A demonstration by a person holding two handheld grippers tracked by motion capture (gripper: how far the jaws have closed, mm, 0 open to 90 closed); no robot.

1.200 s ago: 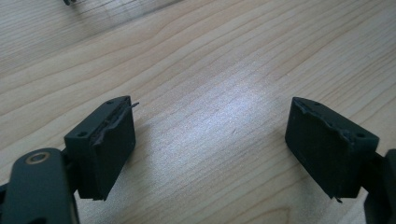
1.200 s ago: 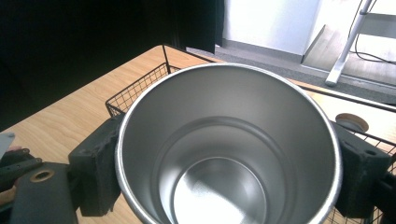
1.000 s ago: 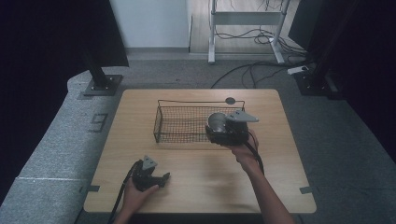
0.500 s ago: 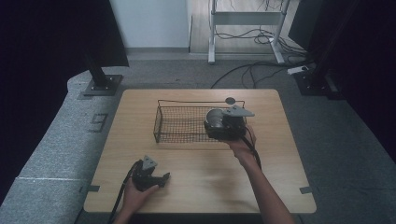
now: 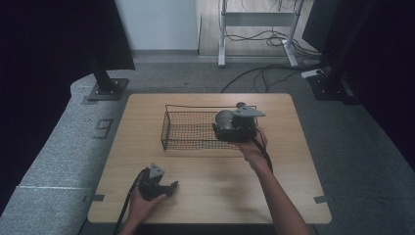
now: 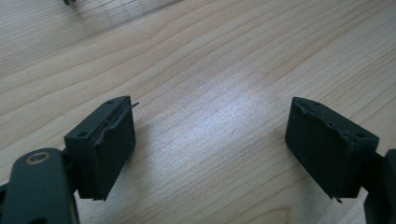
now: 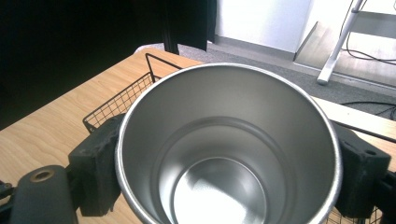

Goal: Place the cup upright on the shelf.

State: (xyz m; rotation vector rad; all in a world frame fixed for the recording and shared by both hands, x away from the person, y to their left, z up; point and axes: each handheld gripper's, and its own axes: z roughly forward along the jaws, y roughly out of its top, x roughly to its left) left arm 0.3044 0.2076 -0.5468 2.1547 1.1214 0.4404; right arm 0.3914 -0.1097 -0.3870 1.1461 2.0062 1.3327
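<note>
High view dim, edges black; gripper views brighter, sharp; glare patch on table (image 6: pixel 224 107).

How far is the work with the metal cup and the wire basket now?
Done: the right gripper has the metal cup clamped between its jaws. In hand: the cup is held over the wire basket. Left: lower and release it. The left gripper rests open on the table.

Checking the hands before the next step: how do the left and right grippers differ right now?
The right gripper is clamped on a steel cup over the wire basket; the left gripper stands open and holds nothing, low over the bare table. Both have black jaws.
</note>
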